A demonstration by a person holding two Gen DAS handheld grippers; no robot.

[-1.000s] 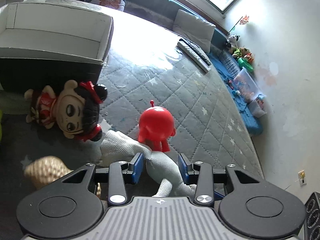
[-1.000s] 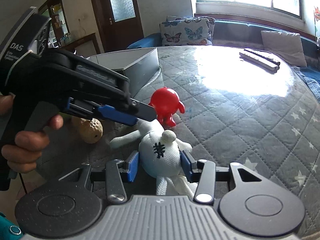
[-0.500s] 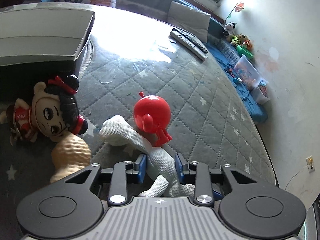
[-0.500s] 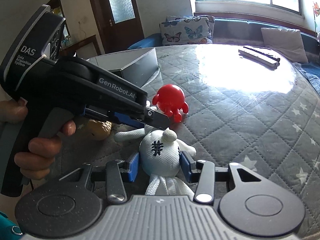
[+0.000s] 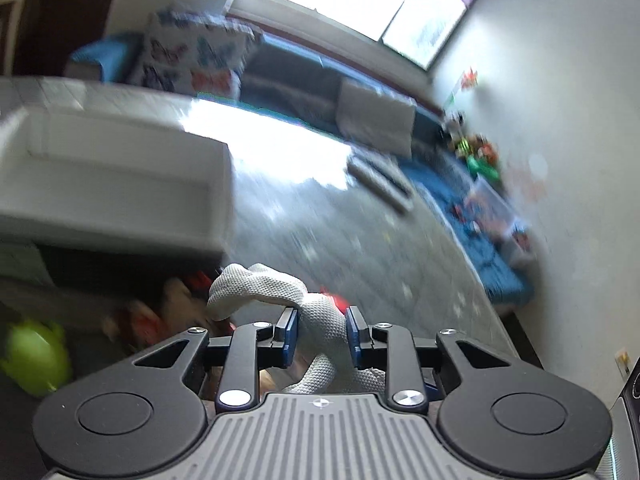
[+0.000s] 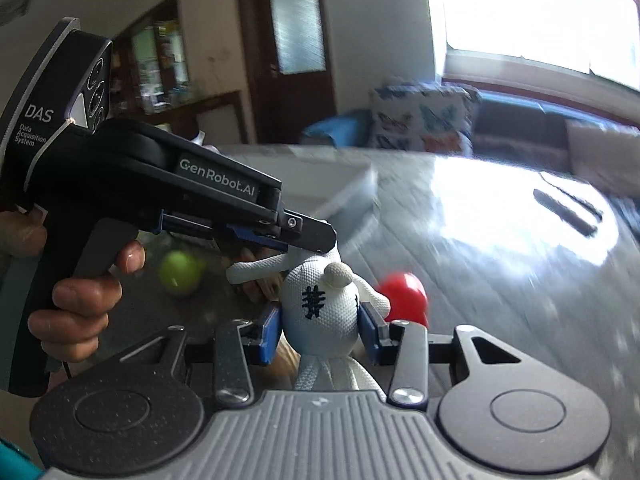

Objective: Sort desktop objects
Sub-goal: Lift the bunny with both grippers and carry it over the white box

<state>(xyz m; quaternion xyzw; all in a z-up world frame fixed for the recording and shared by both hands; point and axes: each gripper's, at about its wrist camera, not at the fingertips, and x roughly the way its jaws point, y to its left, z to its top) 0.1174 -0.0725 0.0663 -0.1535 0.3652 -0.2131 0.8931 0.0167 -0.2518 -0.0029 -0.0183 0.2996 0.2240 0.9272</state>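
A white knitted plush doll (image 6: 320, 312) hangs in the air between both grippers. My right gripper (image 6: 318, 330) is shut on its round body, which has a black mark. My left gripper (image 5: 322, 330) is shut on one of the doll's limbs (image 5: 320, 320); it also shows in the right wrist view (image 6: 312, 240), above and left of the doll. A red toy figure (image 6: 404, 298) stands on the quilted table (image 6: 500, 280) behind the doll. A grey open box (image 5: 116, 184) sits ahead and left of the left gripper.
A green round toy (image 5: 34, 354) and a doll with black hair and red bows (image 5: 180, 292), blurred, lie below the box. Remote controls (image 5: 380, 182) lie at the far side of the table. A sofa with cushions (image 5: 372, 120) stands behind.
Both grippers have lifted the white doll off the table and tilted upward. The red figure and the other toys now sit lower in view; both views are motion-blurred.
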